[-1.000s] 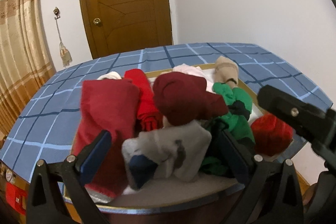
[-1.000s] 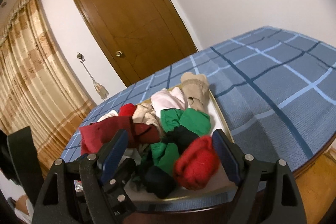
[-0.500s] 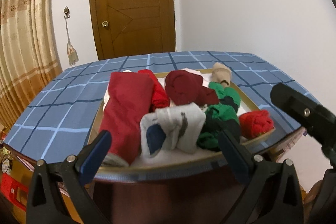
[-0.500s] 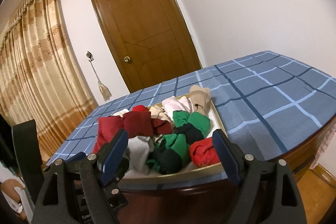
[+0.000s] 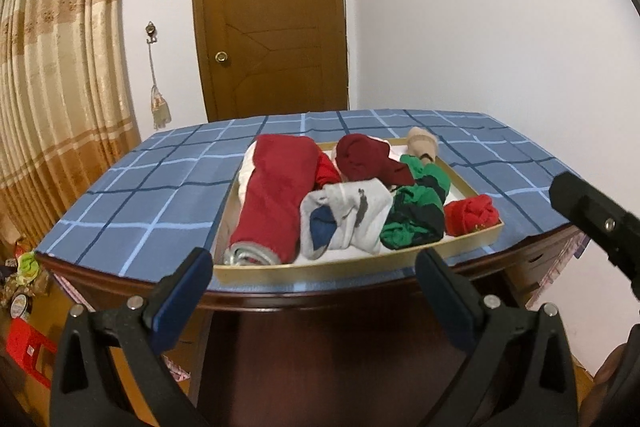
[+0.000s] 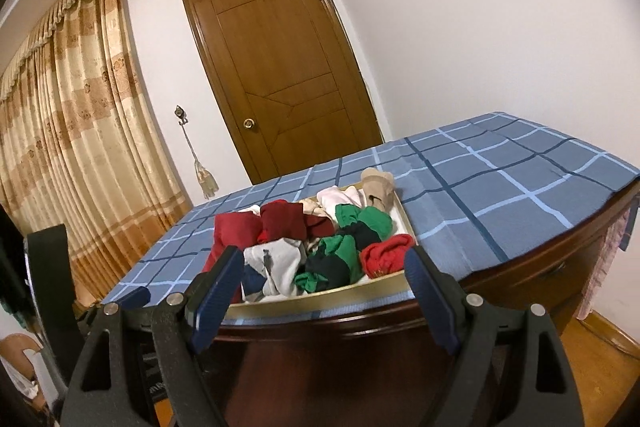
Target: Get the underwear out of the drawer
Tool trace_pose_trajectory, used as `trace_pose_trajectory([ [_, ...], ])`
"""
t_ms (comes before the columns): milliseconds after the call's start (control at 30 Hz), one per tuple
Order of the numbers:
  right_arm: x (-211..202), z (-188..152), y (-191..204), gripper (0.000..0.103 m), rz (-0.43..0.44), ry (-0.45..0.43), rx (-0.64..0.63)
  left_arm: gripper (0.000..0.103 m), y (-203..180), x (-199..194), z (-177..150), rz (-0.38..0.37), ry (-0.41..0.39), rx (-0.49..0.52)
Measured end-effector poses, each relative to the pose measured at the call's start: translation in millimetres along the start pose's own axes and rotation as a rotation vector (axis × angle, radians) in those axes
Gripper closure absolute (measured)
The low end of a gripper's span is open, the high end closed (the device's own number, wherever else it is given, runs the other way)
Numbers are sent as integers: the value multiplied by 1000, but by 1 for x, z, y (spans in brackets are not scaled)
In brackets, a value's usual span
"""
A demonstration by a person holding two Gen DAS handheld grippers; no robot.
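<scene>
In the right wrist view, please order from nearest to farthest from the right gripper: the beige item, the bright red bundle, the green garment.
From the right gripper:
1. Bright red bundle, tray's near right corner.
2. Green garment, middle right.
3. Beige item, far right corner.

Left tool (image 5: 312,285) and right tool (image 6: 324,285) (side by side) agape, empty.

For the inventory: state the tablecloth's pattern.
Tablecloth: blue with dark and pale blue check lines; clearest in the right wrist view.
</scene>
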State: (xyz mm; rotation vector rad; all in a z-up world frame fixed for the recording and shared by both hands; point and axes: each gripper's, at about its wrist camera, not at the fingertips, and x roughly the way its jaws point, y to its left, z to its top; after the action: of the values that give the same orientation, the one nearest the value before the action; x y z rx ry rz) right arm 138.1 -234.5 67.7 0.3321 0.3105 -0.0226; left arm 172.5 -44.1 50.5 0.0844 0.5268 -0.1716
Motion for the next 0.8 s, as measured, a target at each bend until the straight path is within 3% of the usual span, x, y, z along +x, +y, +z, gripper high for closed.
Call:
trace_pose_trajectory([
  [800, -51, -13, 25, 19, 28, -55, -36, 0, 15, -54, -22, 50, -82, -14],
])
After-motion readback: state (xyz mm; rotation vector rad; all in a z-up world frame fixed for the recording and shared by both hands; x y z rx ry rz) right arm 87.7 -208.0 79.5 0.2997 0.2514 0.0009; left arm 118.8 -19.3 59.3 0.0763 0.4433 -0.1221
